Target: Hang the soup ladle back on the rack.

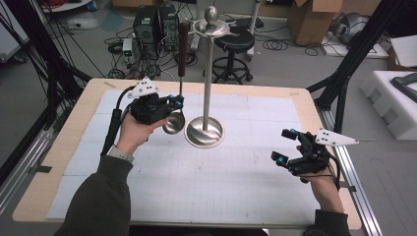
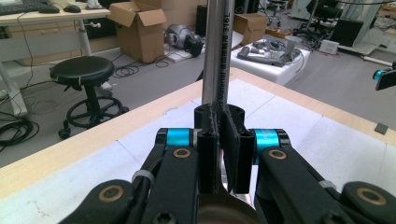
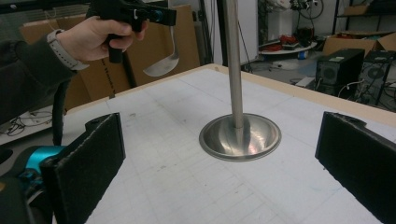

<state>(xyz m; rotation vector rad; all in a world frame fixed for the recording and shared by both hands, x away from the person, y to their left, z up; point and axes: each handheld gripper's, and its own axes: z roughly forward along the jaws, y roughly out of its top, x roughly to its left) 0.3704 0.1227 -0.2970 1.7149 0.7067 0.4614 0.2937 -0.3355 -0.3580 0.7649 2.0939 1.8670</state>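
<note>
Landmark: the steel stand [image 1: 205, 129], dished foot on the bench [image 1: 64, 142], thin pole rising to a rack with a ball on top [image 1: 211, 22].

Nearest, to the stand's right and toward the person: right claw [image 1: 286, 145], low over the bench, well apart from the stand. Jaws stand wide, nothing between them; the right gripper view looks between both pads at the stand's foot [image 3: 240, 136].

Just left of the stand: left claw [image 1: 178, 102], raised off the bench, jaws clamped narrow on the metal shank of a ladle [image 1: 179, 88]. Bowl [image 1: 173, 123] hangs below the claw, just beside the foot's rim; whether it touches, cannot tell. Dark wooden handle [image 1: 183, 46] points up, its tip near rack height. Left gripper view shows the pads pinching the shank [image 2: 218, 70].

Step in hand, as judged: ladle carried upright beside the stand, hanging not yet done. Next move calls for lifting the ladle until the handle end meets the rack's rim, then catching it there before the left claw lets go. Any hook or hole at the handle end is too small to make out.
</note>
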